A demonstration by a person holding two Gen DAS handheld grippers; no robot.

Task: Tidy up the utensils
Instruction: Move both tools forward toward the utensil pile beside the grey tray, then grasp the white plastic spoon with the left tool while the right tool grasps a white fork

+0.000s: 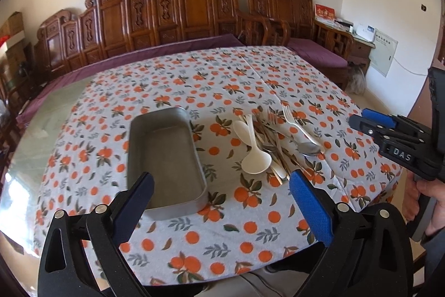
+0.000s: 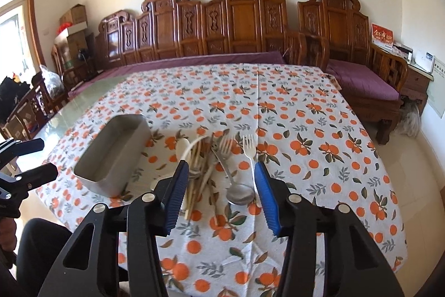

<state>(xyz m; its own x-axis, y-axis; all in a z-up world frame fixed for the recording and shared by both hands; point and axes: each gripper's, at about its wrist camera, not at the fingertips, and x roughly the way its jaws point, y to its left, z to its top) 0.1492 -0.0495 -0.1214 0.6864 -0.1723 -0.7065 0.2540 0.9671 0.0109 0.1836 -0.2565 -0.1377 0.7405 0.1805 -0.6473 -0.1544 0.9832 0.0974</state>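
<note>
1. We are holding the right gripper (image 2: pixel 221 199) low in the centre of the right wrist view, its blue-padded fingers (image 2: pixel 177 198) spread wide and gripping nothing.
2. We are looking straight past those fingers at the jumbled pile of forks, spoons and chopsticks (image 2: pixel 214 166) lying on the orange-print tablecloth (image 2: pixel 319 157); the pile sits just ahead, in the middle of the frame.
3. We are seeing the handles run roughly along the gripper's line of sight: the steel spoon (image 2: pixel 239 194) has its bowl nearest us, and the white plastic fork (image 2: pixel 250 152) points its tines away.
4. We are keeping the left gripper (image 1: pixel 222 191) at the bottom of the left wrist view, also wide open and empty, nearer the empty grey rectangular metal tray (image 1: pixel 167 152) at centre left.
5. We are judging the right hand the nearer to the pile, the tray lying to the pile's left in both views.
</note>
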